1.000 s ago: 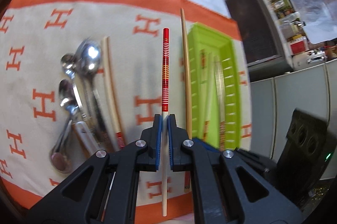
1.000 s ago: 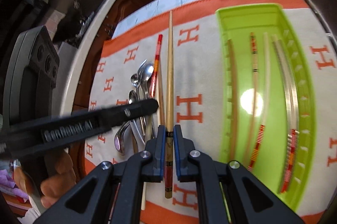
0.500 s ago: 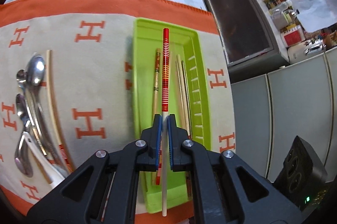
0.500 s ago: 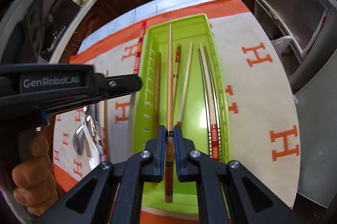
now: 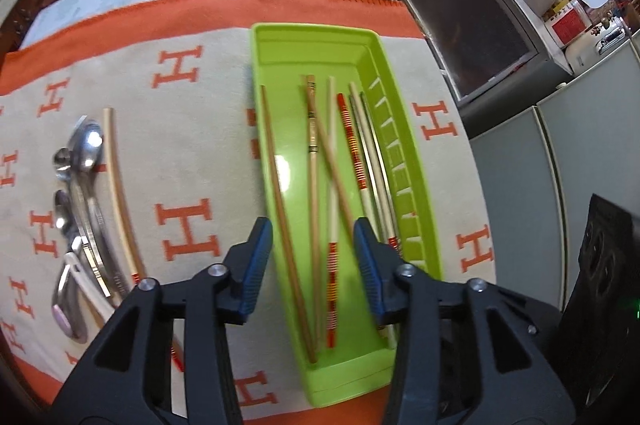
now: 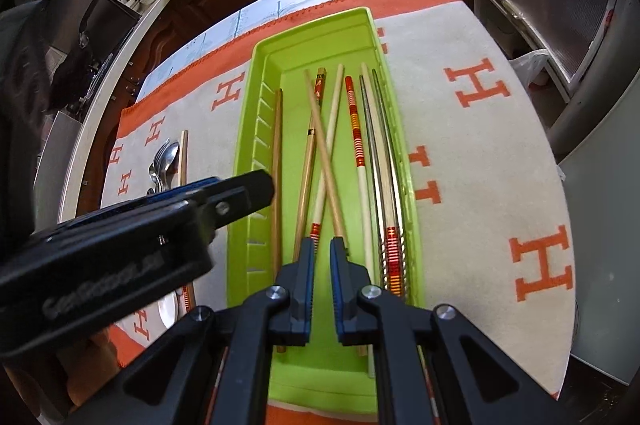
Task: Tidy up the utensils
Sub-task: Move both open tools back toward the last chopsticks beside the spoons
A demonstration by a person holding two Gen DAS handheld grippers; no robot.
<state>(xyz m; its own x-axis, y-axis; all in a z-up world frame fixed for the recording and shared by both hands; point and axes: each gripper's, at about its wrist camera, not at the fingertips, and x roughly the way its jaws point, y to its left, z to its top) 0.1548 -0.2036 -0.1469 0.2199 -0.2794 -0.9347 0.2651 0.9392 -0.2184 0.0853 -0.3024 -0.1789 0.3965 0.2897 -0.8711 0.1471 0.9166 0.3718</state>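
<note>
Both chopsticks are lying crossed in the green tray [image 5: 404, 161], so the wide-open, empty left hand-held gripper [image 5: 312, 261] and the slightly parted, empty right hand-held gripper [image 6: 321, 265] are best lifting straight up before fetching the spoons [image 5: 86, 161].

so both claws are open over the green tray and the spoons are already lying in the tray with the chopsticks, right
Not quite. The spoons are not in the green tray; the left wrist view shows them lying on the cloth to its left, beside one chopstick. The rest holds: left claw and right claw are open over the tray, which holds only chopsticks.
</note>
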